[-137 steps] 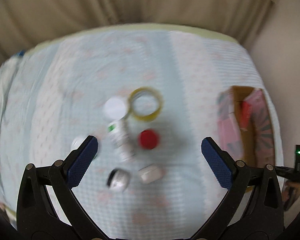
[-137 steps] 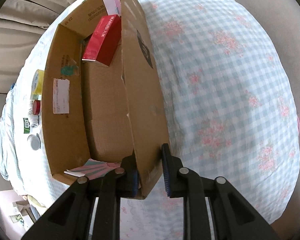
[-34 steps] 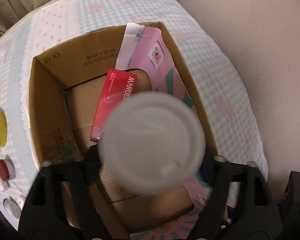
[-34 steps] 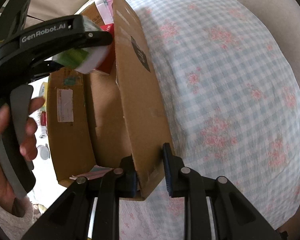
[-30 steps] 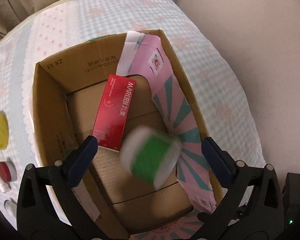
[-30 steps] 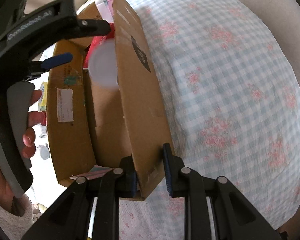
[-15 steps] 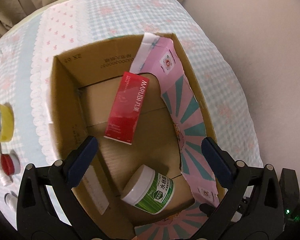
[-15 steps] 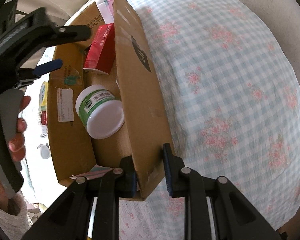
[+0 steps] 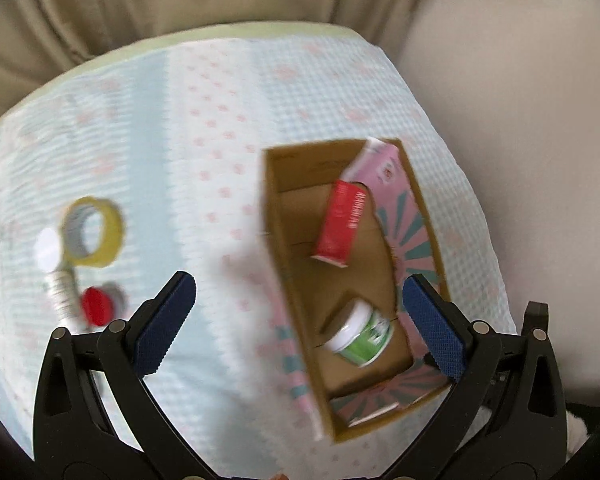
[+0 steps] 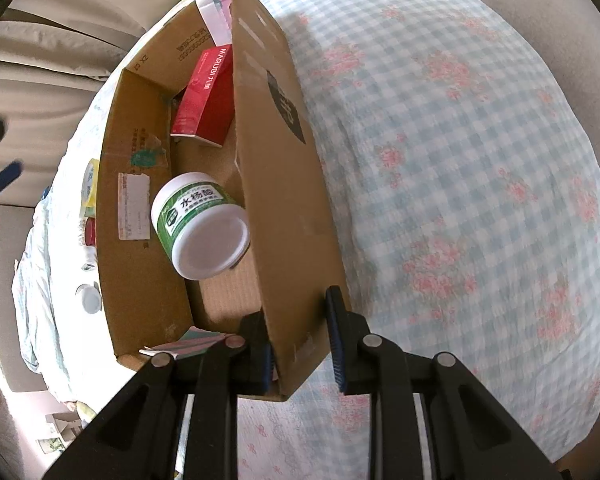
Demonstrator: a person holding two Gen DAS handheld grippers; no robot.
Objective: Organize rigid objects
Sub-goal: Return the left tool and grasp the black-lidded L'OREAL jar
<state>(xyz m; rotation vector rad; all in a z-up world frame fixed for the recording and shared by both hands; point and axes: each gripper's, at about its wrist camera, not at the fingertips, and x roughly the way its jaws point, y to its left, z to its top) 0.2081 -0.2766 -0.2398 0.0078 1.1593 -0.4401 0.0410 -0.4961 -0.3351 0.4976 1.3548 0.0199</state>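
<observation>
Cardboard box (image 10: 284,216) wall sits pinched in the right gripper (image 10: 300,344); the left gripper (image 9: 296,320), jaws wide and empty, is nearer the yellow tape roll (image 9: 94,232) lying flat, up-left of it on the bed

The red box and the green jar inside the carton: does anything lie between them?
No. In both wrist views only bare cardboard floor separates the red box from the green jar inside the carton.
</observation>
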